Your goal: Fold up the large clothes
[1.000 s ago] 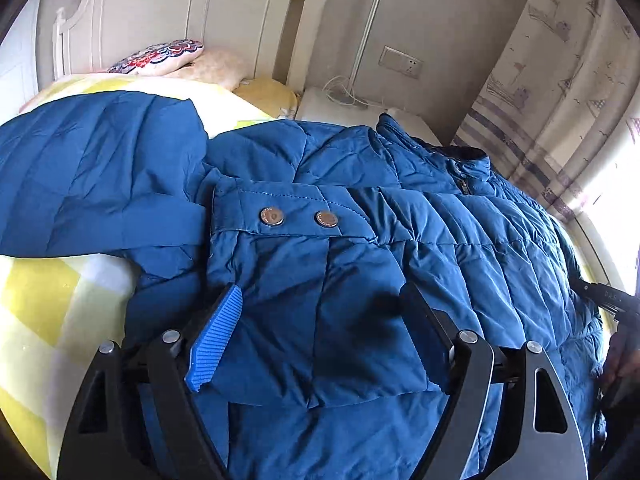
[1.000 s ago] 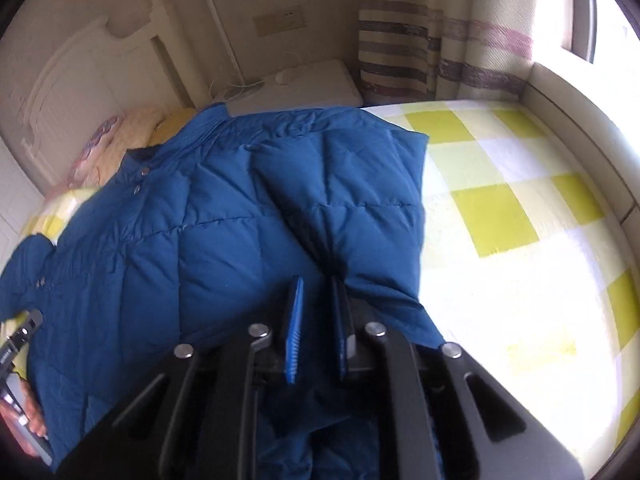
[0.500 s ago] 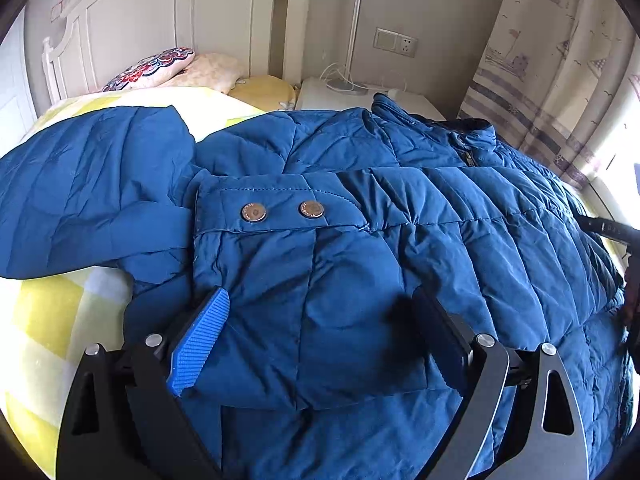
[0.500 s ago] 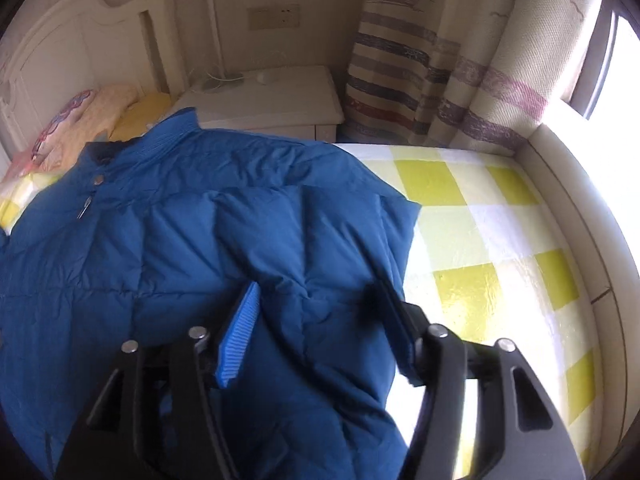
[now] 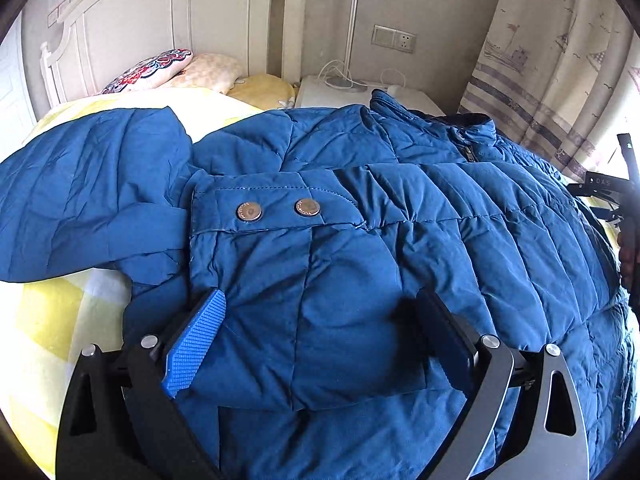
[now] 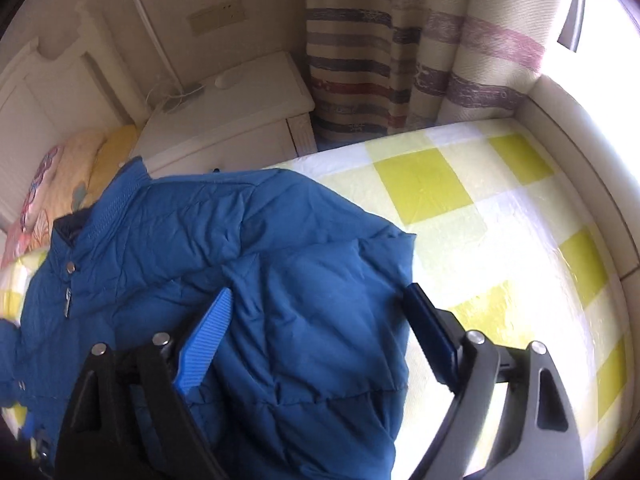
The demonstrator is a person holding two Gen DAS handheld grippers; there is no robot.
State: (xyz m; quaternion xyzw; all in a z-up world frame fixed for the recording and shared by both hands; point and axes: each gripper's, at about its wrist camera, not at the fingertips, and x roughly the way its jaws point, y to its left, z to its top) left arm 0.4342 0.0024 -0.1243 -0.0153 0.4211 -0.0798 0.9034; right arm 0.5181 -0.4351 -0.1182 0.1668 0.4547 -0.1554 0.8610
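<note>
- Centrally, blue quilted down jacket (image 5: 400, 208) spread on yellow-checked bedspread (image 6: 460, 208).
- Left gripper (image 5: 320, 336): jaws wide apart over folded sleeve cuff (image 5: 280, 208), 12 o'clock.
- Right gripper (image 6: 320, 320): jaws spread, holding nothing, over the jacket's edge.

Bed covered by yellow-and-white checked sheet (image 6: 424, 184). White headboard (image 5: 160, 20) seen at far end, patterned pillow (image 5: 148, 70) and pale cushions (image 5: 216, 76) piled against it. White nightstand (image 6: 228, 120) placed beside bed, lamp pole (image 5: 352, 24) and white cables (image 5: 332, 74) set on it. Wall socket (image 5: 394, 39) mounted above. Striped curtain (image 6: 400, 48) hung by window.
</note>
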